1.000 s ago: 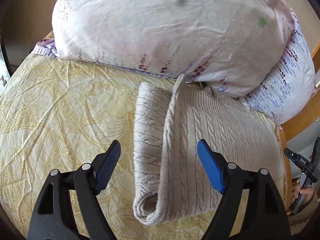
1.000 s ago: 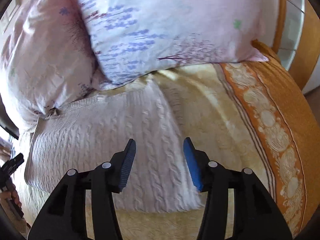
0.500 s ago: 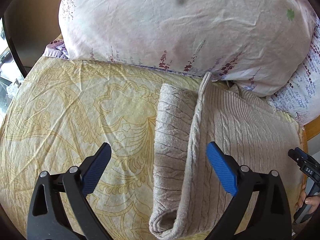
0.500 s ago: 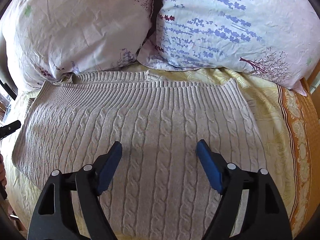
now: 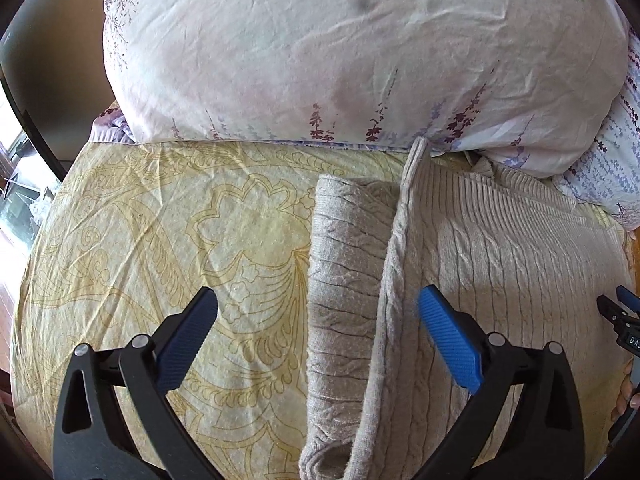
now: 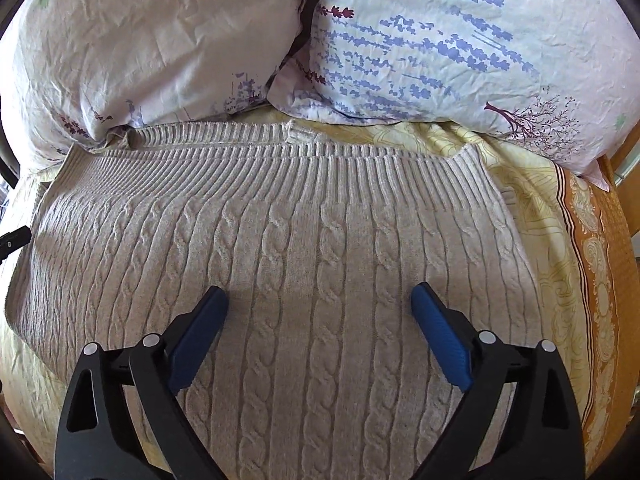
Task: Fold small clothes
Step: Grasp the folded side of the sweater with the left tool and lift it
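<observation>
A beige cable-knit sweater [image 6: 312, 248] lies flat on the bed, its ribbed hem toward the pillows. In the left wrist view the sweater [image 5: 500, 264] has its left side folded over, with a sleeve [image 5: 344, 280] lying along that edge. My left gripper [image 5: 316, 320] is open and empty, its fingers either side of the folded sleeve edge. My right gripper [image 6: 320, 312] is open and empty above the sweater's middle. The right gripper's tip also shows in the left wrist view [image 5: 624, 320], at the far right.
Two floral pillows [image 6: 152, 48] [image 6: 460, 40] lie against the sweater's far edge. The yellow patterned bedsheet [image 5: 160, 240] spreads out left of the sweater. An orange patterned bed border [image 6: 600, 280] runs along the right side.
Both grippers have opened wider. The left view has shifted left, so the sleeve fold sits further right. The right gripper has swung left from the sweater's right edge to over its middle.
</observation>
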`<control>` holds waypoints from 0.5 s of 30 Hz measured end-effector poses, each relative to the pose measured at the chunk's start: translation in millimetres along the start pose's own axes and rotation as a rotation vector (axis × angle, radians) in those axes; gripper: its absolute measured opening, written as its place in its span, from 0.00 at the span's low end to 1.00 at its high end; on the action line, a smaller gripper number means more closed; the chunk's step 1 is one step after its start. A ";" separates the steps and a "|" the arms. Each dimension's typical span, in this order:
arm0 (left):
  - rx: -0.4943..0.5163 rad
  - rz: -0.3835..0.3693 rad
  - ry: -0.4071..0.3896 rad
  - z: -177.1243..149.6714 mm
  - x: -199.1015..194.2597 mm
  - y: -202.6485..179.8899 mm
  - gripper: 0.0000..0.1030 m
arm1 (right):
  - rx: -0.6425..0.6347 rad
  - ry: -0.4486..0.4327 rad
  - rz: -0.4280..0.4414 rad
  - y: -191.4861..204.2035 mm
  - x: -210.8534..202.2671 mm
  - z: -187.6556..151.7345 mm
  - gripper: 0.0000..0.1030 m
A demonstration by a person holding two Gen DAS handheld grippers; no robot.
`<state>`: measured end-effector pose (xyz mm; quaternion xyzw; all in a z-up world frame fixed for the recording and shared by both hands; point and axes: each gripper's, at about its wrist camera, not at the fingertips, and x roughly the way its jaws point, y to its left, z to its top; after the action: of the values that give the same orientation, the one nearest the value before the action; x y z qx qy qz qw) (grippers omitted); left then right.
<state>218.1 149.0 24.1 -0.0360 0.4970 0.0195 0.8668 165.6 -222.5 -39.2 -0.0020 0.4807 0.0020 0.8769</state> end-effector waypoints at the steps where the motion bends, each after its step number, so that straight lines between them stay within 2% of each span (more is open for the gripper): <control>1: 0.000 -0.002 0.006 0.7 1.6 -1.2 0.98 | -0.002 0.000 -0.004 0.4 0.9 -0.1 0.95; 4: -0.005 -0.012 0.025 2.2 6.2 -2.2 0.98 | 0.000 0.008 -0.019 -0.1 7.5 0.8 0.99; 7: -0.021 -0.060 0.054 2.7 10.6 2.3 0.98 | 0.011 0.010 -0.009 -2.2 11.8 1.4 0.99; 15: -0.050 -0.119 0.082 -2.2 14.9 17.2 0.98 | 0.008 -0.006 -0.006 -2.1 13.2 1.8 0.99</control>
<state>222.5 165.9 9.5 -0.0880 0.5284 -0.0210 0.8442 174.2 -224.6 -49.4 0.0002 0.4780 -0.0024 0.8784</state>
